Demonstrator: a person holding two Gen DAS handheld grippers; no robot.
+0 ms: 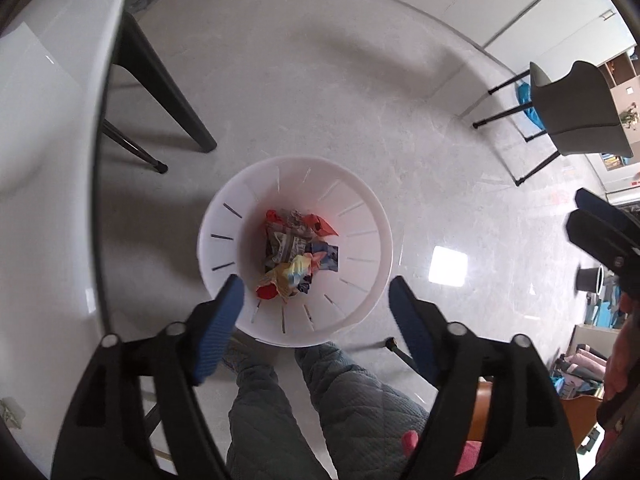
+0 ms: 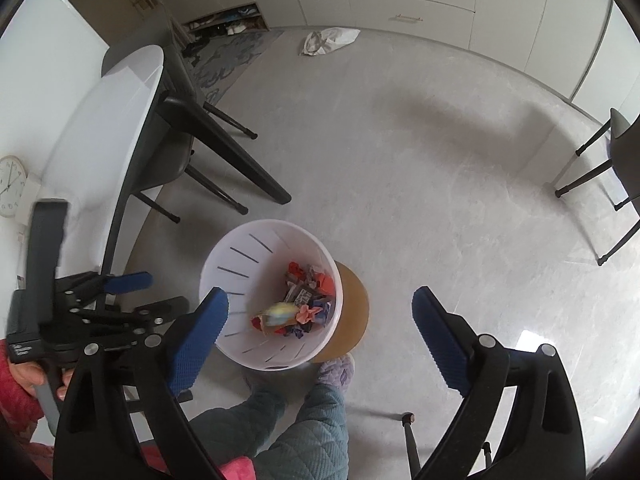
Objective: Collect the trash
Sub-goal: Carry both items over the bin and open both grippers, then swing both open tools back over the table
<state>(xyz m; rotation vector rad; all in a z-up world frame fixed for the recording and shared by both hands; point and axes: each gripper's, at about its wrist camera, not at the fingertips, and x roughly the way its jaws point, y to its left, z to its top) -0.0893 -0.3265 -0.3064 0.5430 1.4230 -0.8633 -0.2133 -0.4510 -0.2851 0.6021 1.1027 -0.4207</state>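
ribbed blue tongs (image 1: 316, 300) spread, slotted round bin (image 1: 362, 248)

Both fisheye views are evenly and brightly lit by diffuse indoor light. We note a square glare patch (image 1: 448, 266) on the glossy floor (image 1: 320, 100) near the right edge of the left wrist view, and a fainter one (image 2: 530, 340) in the right wrist view. Broad soft shadows cross the floor at top centre. Straight lines bow toward the dark circular vignette. We see motion blur on a yellow-blue wrapper (image 2: 278, 316) and on the left gripper (image 2: 132, 292) at the left edge
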